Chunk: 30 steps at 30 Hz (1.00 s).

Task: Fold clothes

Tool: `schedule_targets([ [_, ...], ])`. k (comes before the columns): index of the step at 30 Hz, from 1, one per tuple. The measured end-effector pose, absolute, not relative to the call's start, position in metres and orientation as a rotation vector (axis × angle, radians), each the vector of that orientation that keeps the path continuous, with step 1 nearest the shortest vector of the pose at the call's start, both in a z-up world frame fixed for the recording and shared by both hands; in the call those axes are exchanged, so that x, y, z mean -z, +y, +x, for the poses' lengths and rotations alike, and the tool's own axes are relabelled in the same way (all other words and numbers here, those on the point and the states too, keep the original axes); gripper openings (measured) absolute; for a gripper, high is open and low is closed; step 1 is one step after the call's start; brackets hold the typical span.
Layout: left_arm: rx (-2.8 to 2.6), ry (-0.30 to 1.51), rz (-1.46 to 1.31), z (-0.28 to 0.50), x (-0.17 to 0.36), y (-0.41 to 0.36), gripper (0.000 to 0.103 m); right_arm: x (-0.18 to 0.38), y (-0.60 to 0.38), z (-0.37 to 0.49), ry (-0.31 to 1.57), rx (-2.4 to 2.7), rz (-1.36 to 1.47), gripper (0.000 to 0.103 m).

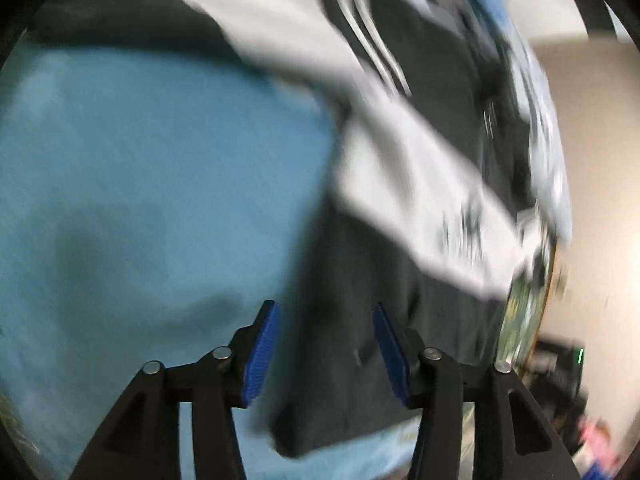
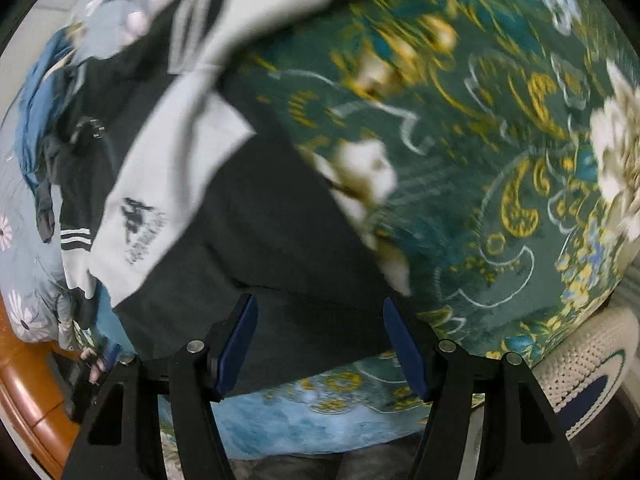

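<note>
On the left, a blue cloth (image 1: 140,168) is lying flat, and the left gripper (image 1: 325,354) is hovering with its blue pads (image 1: 262,354) apart and gripping nothing, over the near edge of a black garment (image 1: 348,360). That garment is spreading across the green floral bedspread (image 2: 500,200), a grey-white printed top (image 2: 160,184) draping over its far side. The right gripper (image 2: 319,354) is likewise standing wide and empty above the black hem, probably so that both can pinch it together.
</note>
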<state>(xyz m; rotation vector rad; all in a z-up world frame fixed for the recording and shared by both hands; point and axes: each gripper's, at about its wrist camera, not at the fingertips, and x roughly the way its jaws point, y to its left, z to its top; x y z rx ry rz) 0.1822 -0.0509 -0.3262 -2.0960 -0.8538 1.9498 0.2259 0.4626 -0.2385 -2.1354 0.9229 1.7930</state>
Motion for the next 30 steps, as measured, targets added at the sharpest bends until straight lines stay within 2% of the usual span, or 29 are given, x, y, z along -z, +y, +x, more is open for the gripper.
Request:
schedule_targets([
  [4,-1.889,-0.726,-2.185,0.192,0.341,-0.024,0.066,0.263,0.476,0.228,0.976,-1.811,-2.180,0.067],
  [9,-1.835,-0.612,-2.268,0.196,0.356,-0.003,0.064,0.280,0.477,0.226,0.984,-1.838,-2.268,0.067],
  [11,-1.826,-0.637,-2.274,0.195,0.354,-0.005,0.055,0.284,0.477,0.228,1.000,-1.835,-2.300,0.062],
  [12,-1.823,-0.658,-2.277,0.194,0.353,-0.007,0.043,0.286,0.477,0.229,1.008,-1.833,-2.316,0.059],
  [14,-1.828,-0.675,-2.282,0.192,0.349,-0.011,0.025,0.291,0.477,0.231,1.023,-1.829,-2.347,0.039],
  [15,-1.833,-0.677,-2.285,0.191,0.348,-0.013,0.015,0.293,0.477,0.231,1.031,-1.827,-2.363,0.032],
  [16,-1.838,-0.678,-2.287,0.190,0.346,-0.016,0.010,0.295,0.477,0.233,1.038,-1.822,-2.375,0.016],
  [17,-1.843,-0.680,-2.290,0.189,0.345,-0.018,0.010,0.293,0.479,0.235,1.043,-1.813,-2.372,0.012],
  [22,-1.869,-0.688,-2.303,0.184,0.336,-0.029,0.009,0.279,0.488,0.240,1.029,-1.838,-2.359,0.011],
  [26,-1.910,-0.730,-2.287,0.170,0.325,-0.036,0.015,0.275,0.487,0.234,1.044,-1.859,-2.352,0.012],
  [27,-1.921,-0.742,-2.282,0.166,0.322,-0.038,0.020,0.272,0.486,0.231,1.049,-1.874,-2.344,0.012],
  [28,-1.932,-0.754,-2.277,0.163,0.319,-0.039,0.033,0.269,0.487,0.228,1.060,-1.889,-2.330,0.013],
  [30,-1.994,-0.810,-2.258,0.153,0.308,-0.049,0.050,0.260,0.494,0.221,1.087,-1.921,-2.287,0.021],
])
